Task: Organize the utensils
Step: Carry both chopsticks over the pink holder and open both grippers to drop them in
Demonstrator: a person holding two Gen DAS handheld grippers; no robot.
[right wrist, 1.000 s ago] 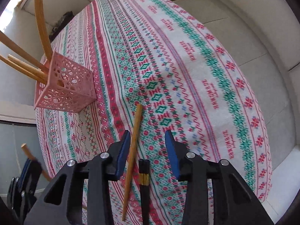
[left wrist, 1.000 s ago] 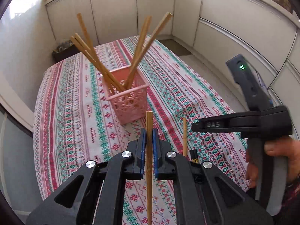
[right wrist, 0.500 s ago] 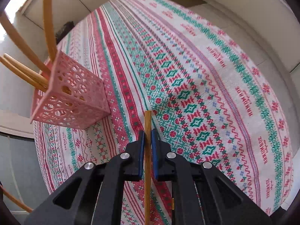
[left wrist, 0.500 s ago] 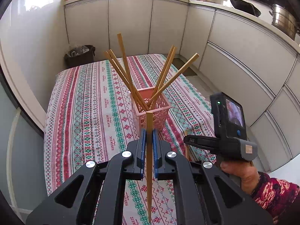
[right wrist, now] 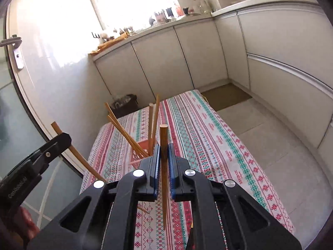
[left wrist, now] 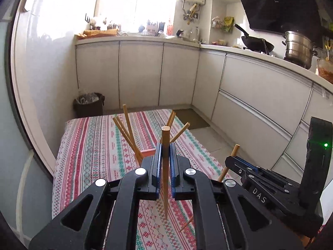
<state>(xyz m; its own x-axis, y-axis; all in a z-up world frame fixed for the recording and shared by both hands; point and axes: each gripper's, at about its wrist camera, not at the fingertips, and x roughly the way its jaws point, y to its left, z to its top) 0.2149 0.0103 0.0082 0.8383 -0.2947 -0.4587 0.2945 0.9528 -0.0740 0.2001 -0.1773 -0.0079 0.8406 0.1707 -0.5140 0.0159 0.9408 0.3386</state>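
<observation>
My left gripper [left wrist: 164, 154] is shut on a wooden chopstick [left wrist: 165, 179] and holds it upright above the table. My right gripper [right wrist: 164, 154] is shut on another wooden chopstick [right wrist: 164, 177], also upright. The pink perforated holder [left wrist: 148, 153] with several chopsticks [left wrist: 127, 129] stands on the patterned tablecloth [left wrist: 93, 145] just beyond the fingers; it also shows in the right wrist view [right wrist: 143, 145]. The right gripper shows in the left wrist view [left wrist: 235, 162], and the left gripper shows in the right wrist view [right wrist: 60, 141], each holding its chopstick.
Both grippers are raised well above the table. White kitchen cabinets [left wrist: 139, 75] run along the back and right. A dark bin [left wrist: 89, 104] stands beyond the table's far end. A wok [left wrist: 257, 42] and a steel pot [left wrist: 297, 49] sit on the counter at right.
Both grippers have risen and tilted up, each carrying its chopstick. One second ago the right gripper was open around a chopstick on the cloth; it closed on it and lifted it.
</observation>
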